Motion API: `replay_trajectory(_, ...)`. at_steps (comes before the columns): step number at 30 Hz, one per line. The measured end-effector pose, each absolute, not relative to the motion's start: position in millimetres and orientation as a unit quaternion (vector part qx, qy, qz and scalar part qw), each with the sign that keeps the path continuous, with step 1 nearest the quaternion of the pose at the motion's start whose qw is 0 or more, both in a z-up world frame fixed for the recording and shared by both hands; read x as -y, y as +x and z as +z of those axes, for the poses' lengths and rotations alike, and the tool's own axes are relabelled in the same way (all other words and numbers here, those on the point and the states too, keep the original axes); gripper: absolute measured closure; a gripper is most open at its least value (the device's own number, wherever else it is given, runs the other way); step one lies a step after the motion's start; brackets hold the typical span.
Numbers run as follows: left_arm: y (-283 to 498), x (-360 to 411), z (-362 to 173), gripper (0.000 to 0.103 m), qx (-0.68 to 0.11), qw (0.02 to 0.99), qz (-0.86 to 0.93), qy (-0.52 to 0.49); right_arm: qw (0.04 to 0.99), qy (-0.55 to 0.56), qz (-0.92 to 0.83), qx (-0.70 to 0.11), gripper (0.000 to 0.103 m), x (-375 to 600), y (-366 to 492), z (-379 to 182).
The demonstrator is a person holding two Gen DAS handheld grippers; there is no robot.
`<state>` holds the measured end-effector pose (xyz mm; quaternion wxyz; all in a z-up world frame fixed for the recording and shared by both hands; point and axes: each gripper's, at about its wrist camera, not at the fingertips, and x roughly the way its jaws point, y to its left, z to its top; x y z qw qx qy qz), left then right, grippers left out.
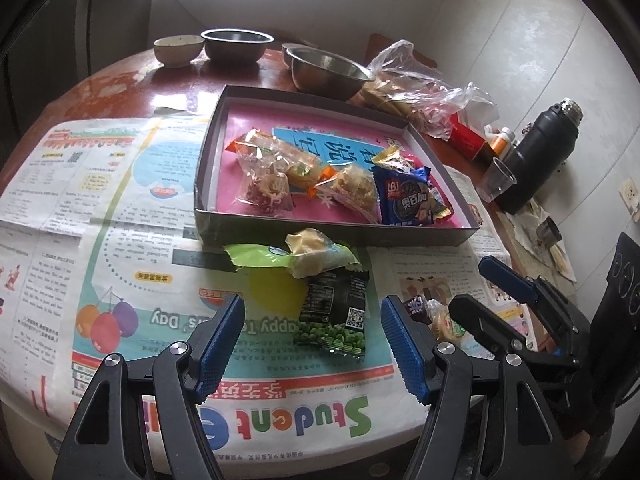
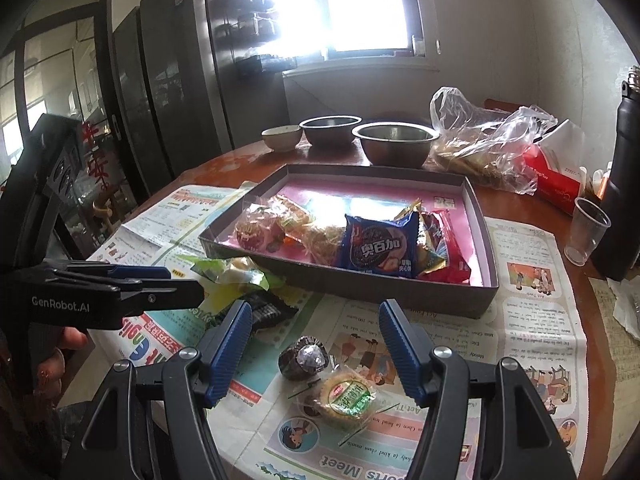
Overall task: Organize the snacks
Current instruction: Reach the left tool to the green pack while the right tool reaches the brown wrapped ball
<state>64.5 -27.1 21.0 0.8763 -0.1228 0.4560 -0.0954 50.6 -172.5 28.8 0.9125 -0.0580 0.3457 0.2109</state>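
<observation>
A shallow grey box (image 1: 320, 230) with a pink floor holds several wrapped snacks, among them a blue cookie pack (image 1: 412, 196); the box shows in the right wrist view too (image 2: 352, 284). On the newspaper in front of it lie a green-wrapped snack (image 1: 308, 256) and a black pack of green peas (image 1: 336, 312). My left gripper (image 1: 312, 344) is open just above the pea pack. My right gripper (image 2: 316, 344) is open over a dark round sweet (image 2: 304, 360) and a round wrapped cake (image 2: 344, 396). The right gripper also shows in the left wrist view (image 1: 492, 292).
Newspaper (image 1: 120, 220) covers the round red-brown table. Two steel bowls (image 1: 332, 72) and a ceramic bowl (image 1: 178, 50) stand behind the box. At the right are a plastic bag of food (image 1: 420, 92), a red box (image 2: 556, 184), a clear cup (image 2: 586, 230) and a black flask (image 1: 536, 156).
</observation>
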Motion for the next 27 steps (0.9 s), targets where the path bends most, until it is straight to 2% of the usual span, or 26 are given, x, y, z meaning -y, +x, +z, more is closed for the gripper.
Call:
replay_trajectory(12, 77.7, 28.0, 12.7, 0.030, -0.468, 0.869, -0.091, -0.135, 0.893, -0.101, 0.227, -0.375, 0.037, 162.2, 53.7, 8.9)
replay_trajectory(25, 93.2, 31.0, 4.8, 0.030, -0.478, 0.862, -0.093, -0.139, 0.881, -0.195, 0.232, -0.364, 0.038, 135.6, 48.6, -10.6)
replay_trajectory(27, 96.0, 30.7, 3.9, 0.030, -0.478, 0.862, -0.093, -0.141, 0.879, -0.204, 0.233, -0.362, 0.040, 133.3, 49.3, -13.3)
